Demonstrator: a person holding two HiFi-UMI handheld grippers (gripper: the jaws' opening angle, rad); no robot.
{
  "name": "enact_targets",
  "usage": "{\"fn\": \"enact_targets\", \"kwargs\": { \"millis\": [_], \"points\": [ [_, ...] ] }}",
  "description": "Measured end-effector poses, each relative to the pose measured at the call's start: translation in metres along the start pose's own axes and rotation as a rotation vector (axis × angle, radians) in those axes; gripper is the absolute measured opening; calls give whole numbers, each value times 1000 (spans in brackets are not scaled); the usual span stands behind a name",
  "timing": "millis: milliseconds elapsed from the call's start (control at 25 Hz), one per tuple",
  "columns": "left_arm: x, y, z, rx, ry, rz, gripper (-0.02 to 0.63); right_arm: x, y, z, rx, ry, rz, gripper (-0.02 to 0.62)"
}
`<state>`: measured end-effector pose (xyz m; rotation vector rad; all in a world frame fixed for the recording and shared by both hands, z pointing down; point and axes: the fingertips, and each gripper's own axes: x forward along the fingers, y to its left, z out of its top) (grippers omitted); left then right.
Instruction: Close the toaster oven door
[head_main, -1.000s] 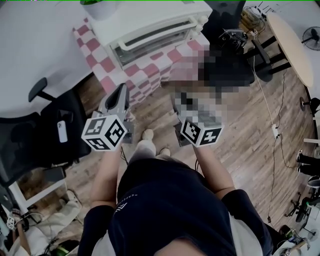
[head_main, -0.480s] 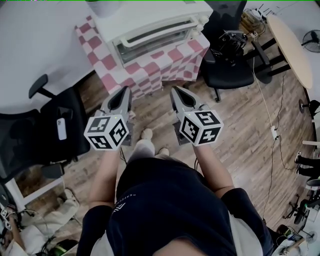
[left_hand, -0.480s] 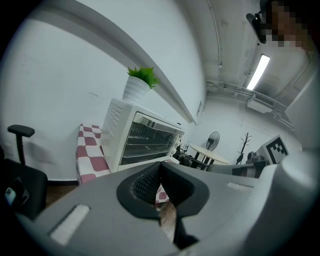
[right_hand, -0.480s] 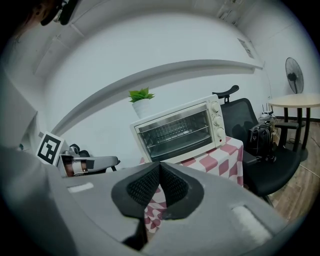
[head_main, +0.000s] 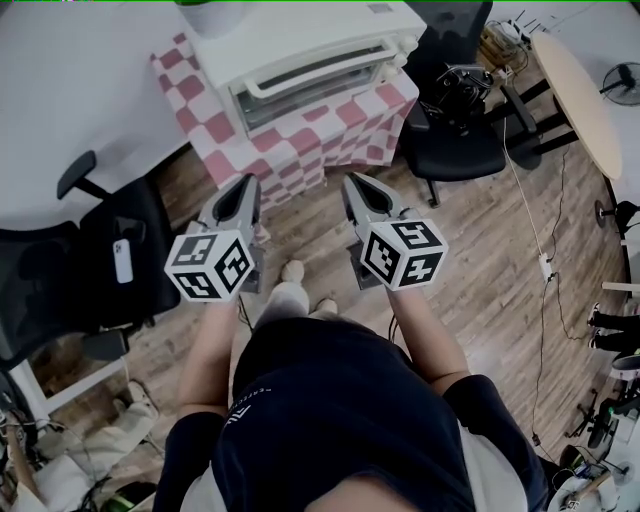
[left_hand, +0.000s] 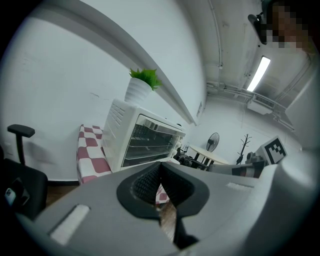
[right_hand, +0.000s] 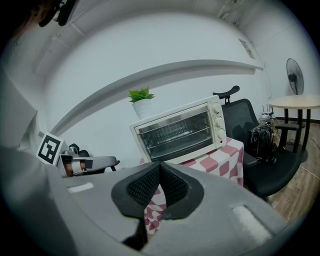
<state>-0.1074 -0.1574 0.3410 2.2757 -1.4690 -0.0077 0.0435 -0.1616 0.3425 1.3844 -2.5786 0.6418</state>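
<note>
The white toaster oven stands on a red-and-white checked cloth, its glass door upright against the front with the handle bar along the top. It also shows in the left gripper view and the right gripper view. My left gripper and right gripper hang side by side over the wooden floor, well short of the oven and pointing toward it. Both are shut with nothing between the pads.
A black office chair stands at my left, and another with a dark bag on it is right of the oven. A potted plant sits on the oven. A round table and fan are at the far right.
</note>
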Motion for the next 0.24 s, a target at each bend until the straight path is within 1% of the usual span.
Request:
{"fn": "enact_targets", "kwargs": {
  "millis": [240],
  "points": [
    [0,0,3,7,0,-3,2,-1,-1,1,5,0,-2,2]
  ]
}}
